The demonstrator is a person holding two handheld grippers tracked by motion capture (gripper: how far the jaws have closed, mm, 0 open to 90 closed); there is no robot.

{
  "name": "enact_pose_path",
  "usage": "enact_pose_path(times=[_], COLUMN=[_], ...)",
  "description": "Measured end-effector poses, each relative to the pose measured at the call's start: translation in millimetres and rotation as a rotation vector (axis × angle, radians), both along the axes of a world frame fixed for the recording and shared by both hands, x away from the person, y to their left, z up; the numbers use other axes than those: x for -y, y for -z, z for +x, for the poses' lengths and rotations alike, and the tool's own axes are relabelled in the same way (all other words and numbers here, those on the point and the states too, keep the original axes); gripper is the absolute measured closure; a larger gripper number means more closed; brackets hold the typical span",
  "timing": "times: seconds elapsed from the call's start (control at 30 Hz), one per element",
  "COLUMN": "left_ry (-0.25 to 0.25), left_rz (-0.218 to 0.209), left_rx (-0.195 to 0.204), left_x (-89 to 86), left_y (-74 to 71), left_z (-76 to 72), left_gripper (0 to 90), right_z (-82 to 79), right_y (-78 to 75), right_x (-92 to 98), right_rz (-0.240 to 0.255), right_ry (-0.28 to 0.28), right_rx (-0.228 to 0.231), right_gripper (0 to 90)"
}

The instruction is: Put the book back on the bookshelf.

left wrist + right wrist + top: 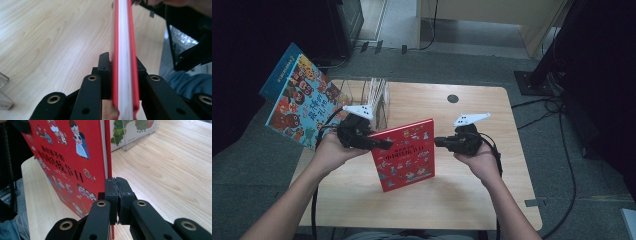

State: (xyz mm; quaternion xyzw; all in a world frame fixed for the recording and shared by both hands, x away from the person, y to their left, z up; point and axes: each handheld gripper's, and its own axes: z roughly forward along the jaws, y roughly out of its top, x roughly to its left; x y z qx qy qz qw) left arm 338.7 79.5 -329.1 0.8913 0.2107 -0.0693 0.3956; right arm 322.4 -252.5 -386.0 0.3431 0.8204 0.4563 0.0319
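Left gripper (379, 144) has the red book (404, 155) between its jaws at the near edge; in the left gripper view the page block and both red covers fill the gap, with the pads lying against the covers, so I read it as a light grip. Over on the other side, my right gripper (441, 142) sits at the book's opposite edge with its jaws pressed together, and in the right gripper view they look pinched on just the red back cover (108, 147), which runs down into the seam between the pads.

As for progress, I judge the book is lifted and held upright above the wooden table (472, 195), in front of the clear rack (379, 97) that holds other picture books. Getting it into that rack, or opening it, is not done yet.

From the high view I get the layout: both hands, the rack, and a blue picture book (302, 97) leaning off the table's far left corner. Only the gripper views settle what each pair of jaws is really biting
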Motion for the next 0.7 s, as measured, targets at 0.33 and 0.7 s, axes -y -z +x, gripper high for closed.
enact_pose_path(times=[0.33, 0.7], left_ry=[0.011, 0.037], left_rz=[0.182, 0.308], left_rx=[-0.056, -0.092], left_x=[20.9, 42.1], left_y=[-21.7, -30.9], left_z=[11.8, 21.4], left_gripper=[76.7, 77.1], right_z=[3.0, 7.6], right_y=[-1.8, -5.9], right_x=[-3.3, -8.3], right_rz=[0.0, -0.013], right_ry=[0.004, -0.006], right_rx=[0.0, 0.006], right_gripper=[88.2, 87.4])
